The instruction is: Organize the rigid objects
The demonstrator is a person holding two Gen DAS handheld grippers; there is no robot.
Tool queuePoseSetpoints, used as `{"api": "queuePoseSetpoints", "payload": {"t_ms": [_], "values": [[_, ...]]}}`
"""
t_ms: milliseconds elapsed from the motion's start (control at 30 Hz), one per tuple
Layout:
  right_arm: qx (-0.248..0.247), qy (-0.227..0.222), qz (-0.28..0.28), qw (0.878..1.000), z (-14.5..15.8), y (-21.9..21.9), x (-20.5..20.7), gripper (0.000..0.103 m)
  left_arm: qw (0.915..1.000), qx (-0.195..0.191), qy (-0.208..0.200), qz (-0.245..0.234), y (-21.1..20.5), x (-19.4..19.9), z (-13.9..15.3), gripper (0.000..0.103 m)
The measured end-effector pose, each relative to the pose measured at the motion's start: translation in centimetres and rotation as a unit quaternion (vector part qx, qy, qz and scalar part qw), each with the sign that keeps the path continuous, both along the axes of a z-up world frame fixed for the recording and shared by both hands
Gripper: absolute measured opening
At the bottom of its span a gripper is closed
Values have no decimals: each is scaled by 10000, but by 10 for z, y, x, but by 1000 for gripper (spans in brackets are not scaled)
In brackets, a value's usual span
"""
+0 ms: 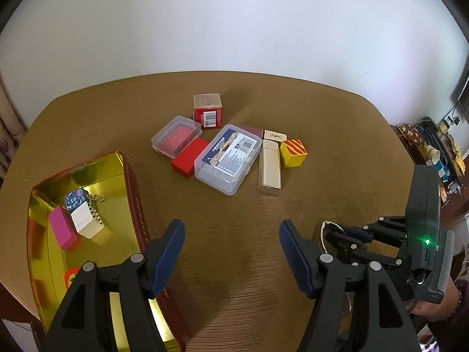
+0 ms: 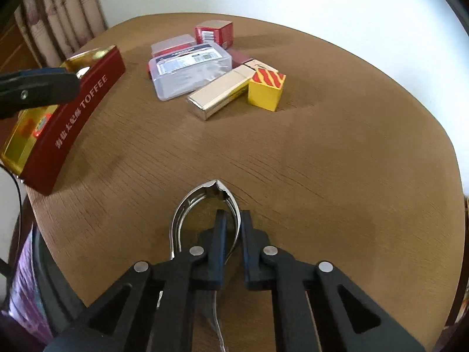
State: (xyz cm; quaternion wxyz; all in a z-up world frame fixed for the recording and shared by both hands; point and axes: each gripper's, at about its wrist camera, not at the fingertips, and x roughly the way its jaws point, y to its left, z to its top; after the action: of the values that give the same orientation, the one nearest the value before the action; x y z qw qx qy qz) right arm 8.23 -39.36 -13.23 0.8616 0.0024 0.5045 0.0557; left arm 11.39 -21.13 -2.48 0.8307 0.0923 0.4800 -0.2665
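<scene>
Nippers (image 2: 205, 205) clamped by right gripper (image 2: 233, 228).

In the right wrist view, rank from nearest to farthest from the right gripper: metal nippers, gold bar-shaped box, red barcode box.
1. metal nippers, one handle between the fingers.
2. gold bar-shaped box, mid-table.
3. red barcode box, at the far edge.

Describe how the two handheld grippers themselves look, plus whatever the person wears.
Both the left gripper and the right gripper are matte black plastic linkages with round silver pivot pins and dark blue ribbed fingers. Seen from the left wrist, the right unit has a boxy black body with a small green light. A dark patterned sleeve shows at the wrist.
</scene>
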Motion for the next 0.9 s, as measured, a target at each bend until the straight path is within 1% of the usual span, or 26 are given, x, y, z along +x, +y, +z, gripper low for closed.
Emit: {"api": "queuePoseSetpoints", "payload": {"t_ms": [133, 267, 367, 500, 567, 600, 633, 667, 700, 733, 767, 833, 867, 900], "values": [[-23, 7, 62, 10000, 4, -8, -3, 4, 9999, -104, 9, 13, 2, 1, 2, 69], [60, -49, -200, 9998, 11, -37, -8, 3, 9998, -176, -36, -116, -6, 3, 9, 69], [107, -159, -457, 9988, 15, -63, -11, 3, 9991, -289, -8, -324, -23, 6, 14, 69], [355, -304, -829, 9955, 15, -97, -13, 3, 9962, -477, 230, -685, -56, 14, 10, 69], [543, -297, -898, 9940, 10, -107, -12, 3, 9951, -453, 304, -823, -75, 19, 5, 69], [717, -323, -921, 9926, 10, -112, -14, 5, 9954, -360, 277, -842, -85, 23, 3, 69], [1035, -333, -1020, 9888, 9, -119, -16, 9, 9959, -286, 237, -820, -91, 25, 2, 69], [1378, -248, -1040, 9847, 8, -125, -16, 10, 9965, -180, 161, -799, -100, 29, 0, 69], [1579, -166, -1014, 9821, 7, -127, -17, 10, 9965, -134, 105, -819, -105, 32, 0, 69], [1559, -225, -1044, 9820, 11, -125, -20, 15, 9965, -85, 49, -833, -109, 33, -1, 69], [1504, -263, -1023, 9830, 14, -121, -22, 22, 9965, 16, -34, -835, -114, 35, -3, 69], [1442, -197, -950, 9848, 18, -109, -24, 60, 9963, 155, -88, -839, -120, 39, -4, 69], [1341, -268, -1007, 9855, 22, -104, -25, 68, 9965, 173, -62, -813, -122, 41, -6, 69], [1080, -346, -1134, 9871, 27, -96, -26, 84, 9967, 144, -32, -797, -121, 42, -6, 69]]}}
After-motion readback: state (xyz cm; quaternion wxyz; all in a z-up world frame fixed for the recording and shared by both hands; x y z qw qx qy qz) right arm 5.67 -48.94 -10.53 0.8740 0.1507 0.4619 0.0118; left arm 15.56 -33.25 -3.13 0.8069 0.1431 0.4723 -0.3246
